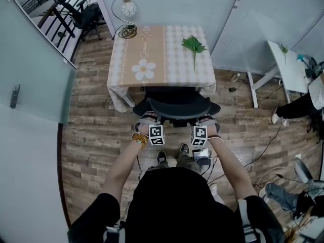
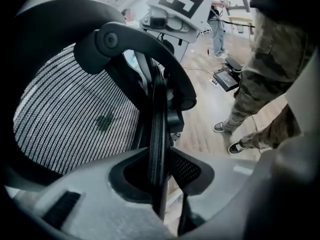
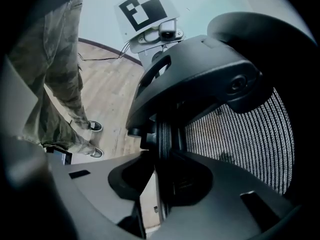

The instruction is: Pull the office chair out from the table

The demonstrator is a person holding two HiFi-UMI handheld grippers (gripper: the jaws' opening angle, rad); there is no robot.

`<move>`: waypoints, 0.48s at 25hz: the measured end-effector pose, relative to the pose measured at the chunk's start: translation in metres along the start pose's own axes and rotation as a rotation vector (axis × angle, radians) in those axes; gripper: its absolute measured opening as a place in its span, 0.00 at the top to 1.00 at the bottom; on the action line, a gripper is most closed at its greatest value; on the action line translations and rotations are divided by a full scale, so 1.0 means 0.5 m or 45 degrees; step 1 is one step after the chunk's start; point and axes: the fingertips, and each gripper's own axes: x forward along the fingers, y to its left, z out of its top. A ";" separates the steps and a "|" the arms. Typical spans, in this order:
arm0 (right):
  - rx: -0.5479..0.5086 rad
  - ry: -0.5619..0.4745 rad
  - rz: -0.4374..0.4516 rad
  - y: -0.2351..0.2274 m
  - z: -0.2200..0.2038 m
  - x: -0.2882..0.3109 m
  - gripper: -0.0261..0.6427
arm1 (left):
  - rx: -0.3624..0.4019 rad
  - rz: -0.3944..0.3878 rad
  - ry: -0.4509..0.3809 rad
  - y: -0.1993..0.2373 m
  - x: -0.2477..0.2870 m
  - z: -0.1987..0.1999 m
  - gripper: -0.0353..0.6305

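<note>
The black office chair (image 1: 177,105) is tucked under the table (image 1: 162,54), which wears a checked cloth with a daisy print. Both grippers sit on the top of its mesh backrest. My left gripper (image 1: 152,121) straddles the backrest's thin rim (image 2: 158,109); the rim touches one pad and a dark gap shows on the other side, so it is open. My right gripper (image 1: 202,121) has the same rim (image 3: 162,134) between its jaws, with the tips closed against it. The mesh (image 2: 70,119) fills the left of the left gripper view and the right of the right gripper view.
A green leafy sprig (image 1: 194,45) lies on the table, with a lamp (image 1: 128,7) and a coiled cable (image 1: 128,32) behind its far corner. A glass partition runs along the left. A white desk (image 1: 288,70) and a person (image 1: 298,108) are at the right. A small device (image 1: 201,154) and cables lie on the wood floor by my feet.
</note>
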 end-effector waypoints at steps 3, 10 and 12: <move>0.008 0.005 0.002 0.002 -0.002 0.000 0.84 | -0.003 -0.007 -0.002 -0.003 0.004 0.003 0.78; 0.023 0.028 -0.011 0.004 0.002 0.006 0.84 | -0.008 -0.033 0.007 -0.005 0.001 -0.005 0.79; 0.033 0.033 -0.012 0.004 0.004 0.006 0.84 | -0.010 -0.039 0.008 -0.005 0.000 -0.007 0.79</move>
